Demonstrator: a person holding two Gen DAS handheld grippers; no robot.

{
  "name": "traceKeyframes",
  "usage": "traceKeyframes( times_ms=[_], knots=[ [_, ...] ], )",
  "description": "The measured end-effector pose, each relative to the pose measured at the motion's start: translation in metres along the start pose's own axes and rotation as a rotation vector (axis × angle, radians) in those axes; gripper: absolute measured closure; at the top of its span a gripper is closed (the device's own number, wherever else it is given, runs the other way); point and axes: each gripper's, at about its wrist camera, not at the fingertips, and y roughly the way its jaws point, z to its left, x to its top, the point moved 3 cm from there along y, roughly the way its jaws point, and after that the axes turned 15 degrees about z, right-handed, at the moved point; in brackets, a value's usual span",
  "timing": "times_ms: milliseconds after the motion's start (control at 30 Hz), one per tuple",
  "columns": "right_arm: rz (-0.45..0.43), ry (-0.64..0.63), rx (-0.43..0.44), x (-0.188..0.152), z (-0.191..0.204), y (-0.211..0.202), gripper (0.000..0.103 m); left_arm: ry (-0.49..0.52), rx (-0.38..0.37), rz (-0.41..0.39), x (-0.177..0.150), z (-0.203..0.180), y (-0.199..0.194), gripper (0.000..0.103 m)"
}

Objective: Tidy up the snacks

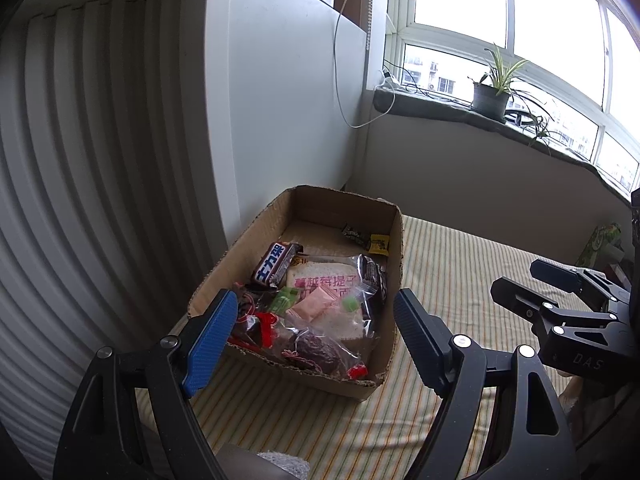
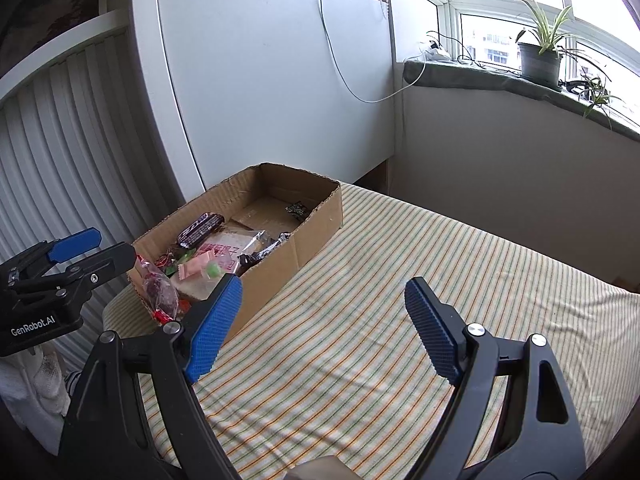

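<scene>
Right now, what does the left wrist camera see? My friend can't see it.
A cardboard box full of wrapped snacks sits on a striped bedsheet, beside a white wall. The open, empty left hand-held gripper frames the box's near end. A potted plant stands on the windowsill.

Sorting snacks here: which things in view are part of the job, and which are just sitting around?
Part of the job:
- cardboard box
- chocolate bar
- bagged bread
- two small sweets at the box's far end
- left gripper and right gripper, both with jaws open and empty

Just sitting around:
- potted plant
- white cable
- striped bed sheet
</scene>
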Motion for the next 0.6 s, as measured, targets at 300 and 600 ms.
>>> traceKeyframes(
  times_ms=[300, 600],
  knots=[
    [0.01, -0.005, -0.007, -0.0013, -0.0001, 0.0017, 0.017, -0.009, -0.009, 0.001, 0.0006, 0.0, -0.0005, 0.023],
    [0.014, -0.006, -0.015, -0.0031, -0.002, 0.0016, 0.017, -0.01, -0.012, 0.011, -0.0013, -0.0013, 0.002, 0.023]
  ],
)
